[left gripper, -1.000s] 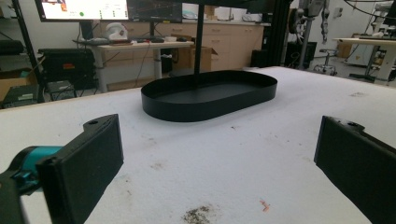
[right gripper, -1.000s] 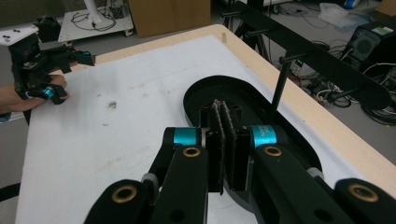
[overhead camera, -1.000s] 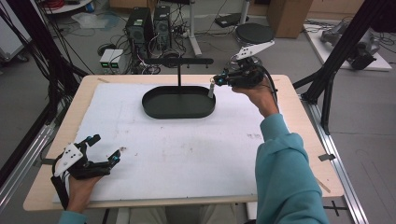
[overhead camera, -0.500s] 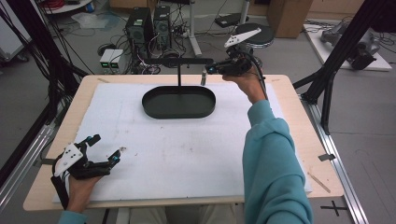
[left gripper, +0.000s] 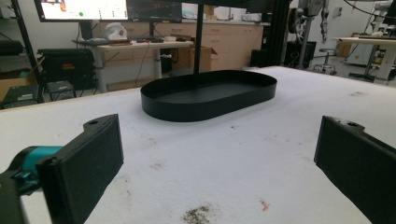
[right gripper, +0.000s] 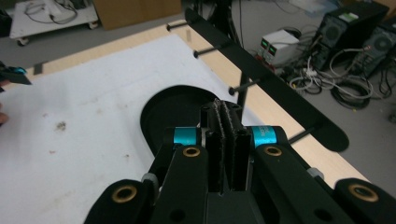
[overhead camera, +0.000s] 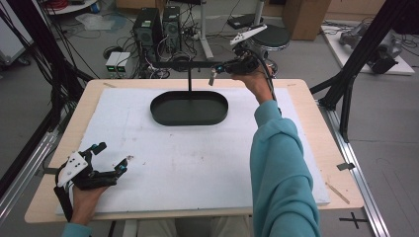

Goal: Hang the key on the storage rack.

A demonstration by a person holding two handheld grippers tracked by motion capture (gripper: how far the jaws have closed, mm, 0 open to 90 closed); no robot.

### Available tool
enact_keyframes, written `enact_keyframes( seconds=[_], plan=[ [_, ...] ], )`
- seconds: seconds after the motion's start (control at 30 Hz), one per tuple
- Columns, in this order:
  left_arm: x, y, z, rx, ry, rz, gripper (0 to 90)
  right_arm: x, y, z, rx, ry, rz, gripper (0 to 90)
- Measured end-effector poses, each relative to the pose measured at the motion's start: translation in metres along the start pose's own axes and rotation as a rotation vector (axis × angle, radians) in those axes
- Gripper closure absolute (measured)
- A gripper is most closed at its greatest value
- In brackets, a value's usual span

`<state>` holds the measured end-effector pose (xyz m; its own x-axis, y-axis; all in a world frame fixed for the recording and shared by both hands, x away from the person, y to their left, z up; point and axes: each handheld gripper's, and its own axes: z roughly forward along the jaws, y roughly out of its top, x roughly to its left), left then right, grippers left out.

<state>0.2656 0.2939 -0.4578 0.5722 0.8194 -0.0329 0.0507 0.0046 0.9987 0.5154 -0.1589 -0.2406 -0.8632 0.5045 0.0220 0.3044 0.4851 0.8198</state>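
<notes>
Above the tray (overhead camera: 189, 118), right gripper (overhead camera: 213, 74) jaws closed, left gripper (overhead camera: 109, 158) agape.

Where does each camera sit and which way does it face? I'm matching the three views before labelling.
High view: above the person's side, looking forward and down on the table; shows both forearms, left claw, right claw.
Left gripper view: on the left claw, low over the table, facing the black tray; its open jaws show.
Right gripper view: on the raised right claw, looking down at the black rack; its shut jaws show.
Shared: all show the tray.
</notes>
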Motion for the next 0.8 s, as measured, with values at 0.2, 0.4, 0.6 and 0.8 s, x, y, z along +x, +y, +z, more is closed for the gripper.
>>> enact_keyframes(
  seconds=[0.2, 0.4, 0.6, 0.8],
  plan=[
    [0.0, 0.0, 0.0, 0.0, 0.0, 0.0, 1.7, -0.01, -0.005, 0.003, 0.021, -0.022, 0.022, 88.7],
    [0.0, 0.0, 0.0, -0.001, 0.0, -0.004, 1.7, -0.015, -0.009, 0.008, 0.056, -0.037, 0.038, 88.7],
    [0.0, 0.0, 0.0, -0.001, -0.002, -0.001, 1.7, -0.02, -0.012, 0.014, 0.067, -0.046, 0.048, 88.7],
    [0.0, 0.0, 0.0, 0.0, -0.001, 0.0, 1.7, -0.024, -0.014, 0.02, 0.078, -0.057, 0.055, 88.7]
  ],
)
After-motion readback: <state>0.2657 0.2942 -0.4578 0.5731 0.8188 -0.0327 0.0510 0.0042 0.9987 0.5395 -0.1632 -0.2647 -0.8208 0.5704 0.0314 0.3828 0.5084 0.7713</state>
